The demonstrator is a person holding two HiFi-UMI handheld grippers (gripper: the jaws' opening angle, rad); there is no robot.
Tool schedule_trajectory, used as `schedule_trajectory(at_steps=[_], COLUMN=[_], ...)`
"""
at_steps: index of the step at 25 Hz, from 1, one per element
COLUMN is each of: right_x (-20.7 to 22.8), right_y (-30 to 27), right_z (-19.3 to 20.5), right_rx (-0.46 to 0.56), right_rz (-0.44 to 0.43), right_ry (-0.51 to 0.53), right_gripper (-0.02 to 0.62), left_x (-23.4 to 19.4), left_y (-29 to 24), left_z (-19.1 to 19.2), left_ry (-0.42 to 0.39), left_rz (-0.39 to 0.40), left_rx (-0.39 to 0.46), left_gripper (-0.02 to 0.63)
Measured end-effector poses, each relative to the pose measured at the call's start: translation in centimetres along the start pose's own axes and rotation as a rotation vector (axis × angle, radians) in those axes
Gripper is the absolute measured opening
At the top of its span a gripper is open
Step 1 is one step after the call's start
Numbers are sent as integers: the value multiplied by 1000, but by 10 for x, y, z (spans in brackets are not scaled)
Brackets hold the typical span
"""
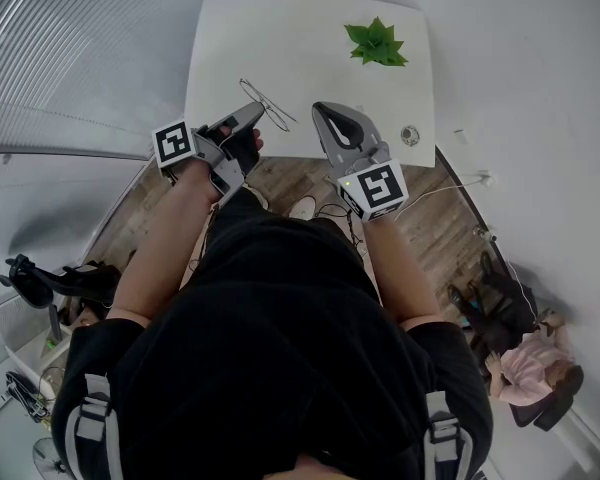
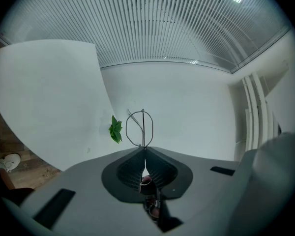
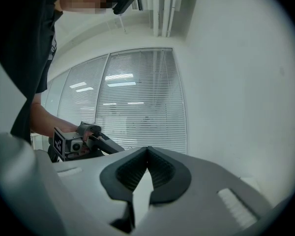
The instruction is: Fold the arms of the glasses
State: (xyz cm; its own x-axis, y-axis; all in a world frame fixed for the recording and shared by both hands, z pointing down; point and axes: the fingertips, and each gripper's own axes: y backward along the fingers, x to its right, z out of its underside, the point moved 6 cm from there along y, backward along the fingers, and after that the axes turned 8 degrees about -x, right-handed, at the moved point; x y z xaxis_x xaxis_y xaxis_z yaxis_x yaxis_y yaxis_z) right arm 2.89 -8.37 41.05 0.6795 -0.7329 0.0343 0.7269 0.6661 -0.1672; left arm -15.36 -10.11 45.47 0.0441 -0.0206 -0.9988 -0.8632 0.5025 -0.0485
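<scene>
The left tongs [image 2: 144, 149] are clenched on the glasses [image 2: 143, 129]: the thin wire frame runs straight into the seam between the tips, and one lens loop stands out just beyond them. Only that loop and a short piece of wire show in the left gripper view. The rest is too thin to follow, and whether the arms are folded cannot be told. A small reddish thing deep in the gap behind the tips is too dark to make out. The right tongs [image 3: 147, 149] are clenched on nothing, tips pressed together, apart from the glasses and to their right.

In the head view the glasses are a few faint lines over the near part of the white surface [image 1: 300, 48], at the tip of the left tongs. Whether they touch the surface or hang above it cannot be told. Both tongs sit at its near edge.

Farther back on the surface lies a green plant [image 1: 377, 43], and near the right edge a small round thing [image 1: 410, 135], too small to name. Below the near edge a white shoe [image 1: 302, 206] and a cable [image 1: 450, 188] lie on the wooden floor [image 1: 280, 173]. The person's dark top [image 1: 280, 348] hides most of what is underneath. The right gripper view looks across at the left tongs, with window blinds [image 3: 137, 97] behind
</scene>
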Motion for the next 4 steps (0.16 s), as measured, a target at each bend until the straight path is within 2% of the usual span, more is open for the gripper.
schedule_trajectory(at_steps=[4], right_x=[-3], right_y=[0], right_z=[1], right_rx=[-2], right_rz=[-7], right_ry=[2], right_gripper=[11], left_x=[-1], left_y=[2], left_z=[2], left_ry=[-2], left_rz=[-2], left_rx=[2], left_gripper=[14])
